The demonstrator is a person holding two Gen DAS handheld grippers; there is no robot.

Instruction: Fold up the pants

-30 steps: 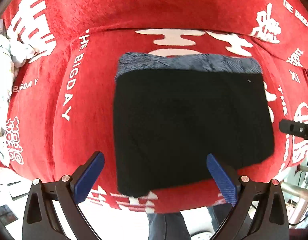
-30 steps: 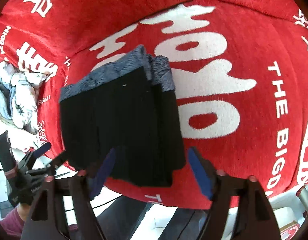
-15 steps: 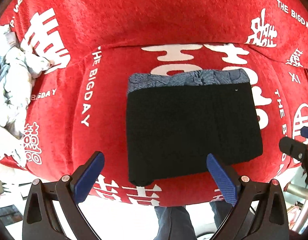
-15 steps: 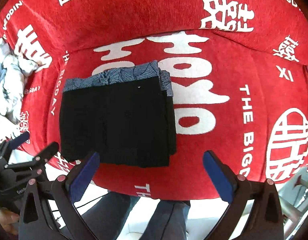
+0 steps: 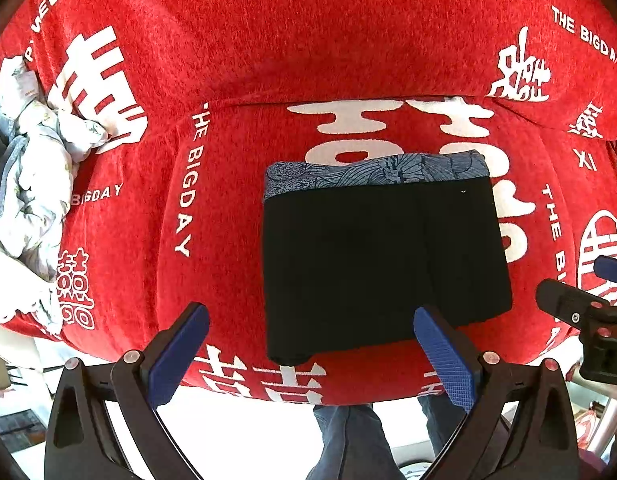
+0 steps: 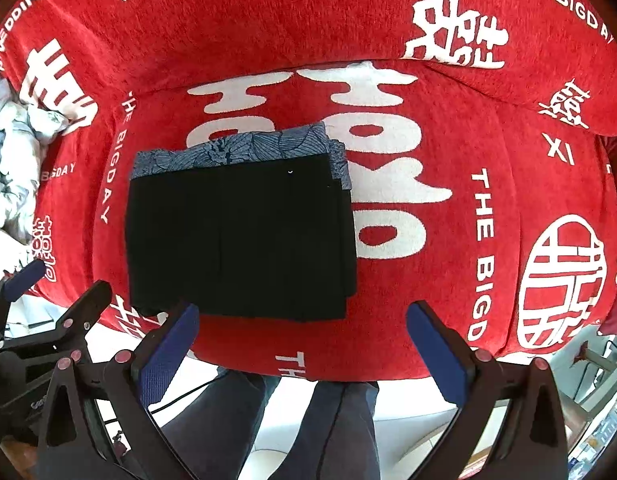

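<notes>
The black pants (image 5: 380, 264) lie folded into a flat rectangle on the red seat cushion (image 5: 228, 216), with a blue patterned waistband along the far edge. The same folded pants (image 6: 240, 236) show left of centre in the right wrist view. My left gripper (image 5: 312, 344) hangs open above the pants' near edge, nothing between its blue pads. My right gripper (image 6: 300, 344) is wide open above the cushion's front edge, clear of the cloth. Each gripper shows at the edge of the other's view.
A crumpled pale garment (image 5: 24, 184) lies at the cushion's left end. The red cover with white lettering runs up the backrest (image 5: 308, 40). A person's legs in dark trousers (image 6: 292, 432) stand at the front edge, over a white floor.
Both grippers have risen away from the folded pants, which look smaller now. The right jaws spread from partly open around the pants' near edge to fully open.
</notes>
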